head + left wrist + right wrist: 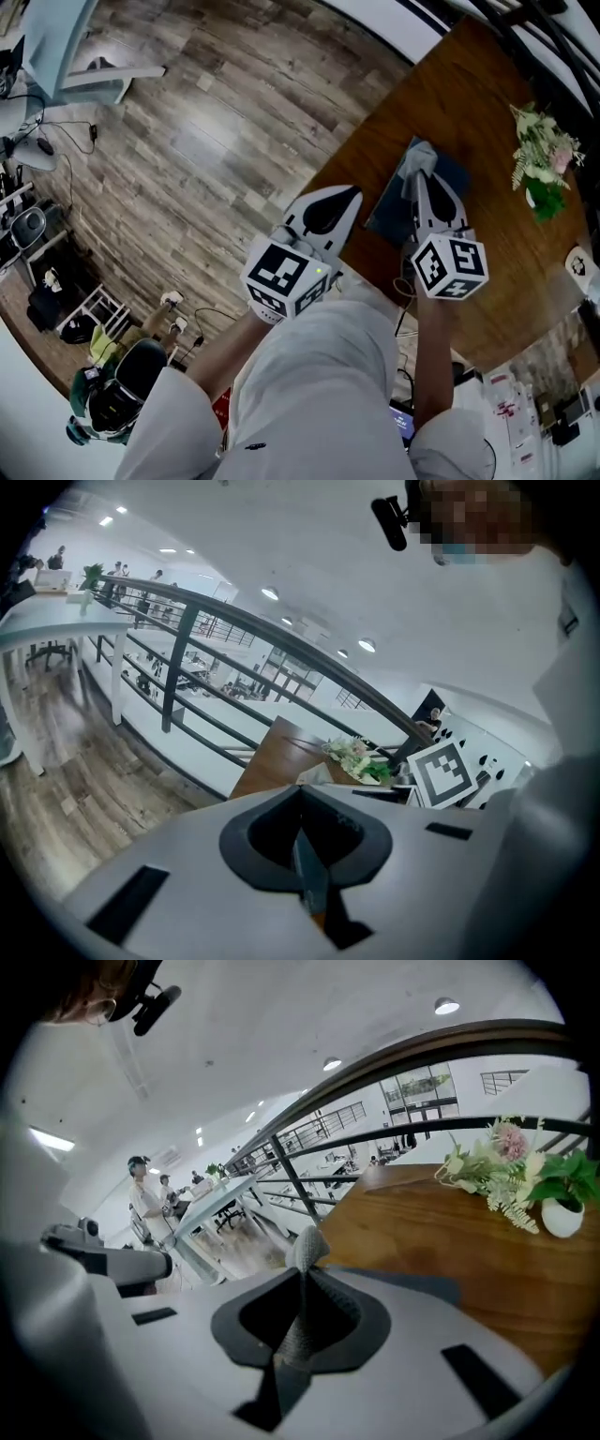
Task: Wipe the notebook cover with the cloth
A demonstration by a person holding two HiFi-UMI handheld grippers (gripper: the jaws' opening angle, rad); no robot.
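A dark blue notebook (391, 208) lies near the left edge of the brown wooden table (487, 272). My right gripper (419, 174) hovers over it, shut on a grey cloth (421, 154) that bunches out past the jaw tips. In the right gripper view the cloth (307, 1249) is pinched between the jaws, and a strip of the notebook (422, 1286) shows just beyond. My left gripper (344, 193) hangs beside the notebook's left edge, over the table's edge. Its jaws are shut with nothing between them, as the left gripper view (302, 832) shows.
A white pot of flowers (542, 161) stands at the table's far right, well beyond the notebook. A dark railing (187, 630) runs behind the table. Wood floor (206, 141) lies to the left, with a seat and bags (112, 384) at the lower left.
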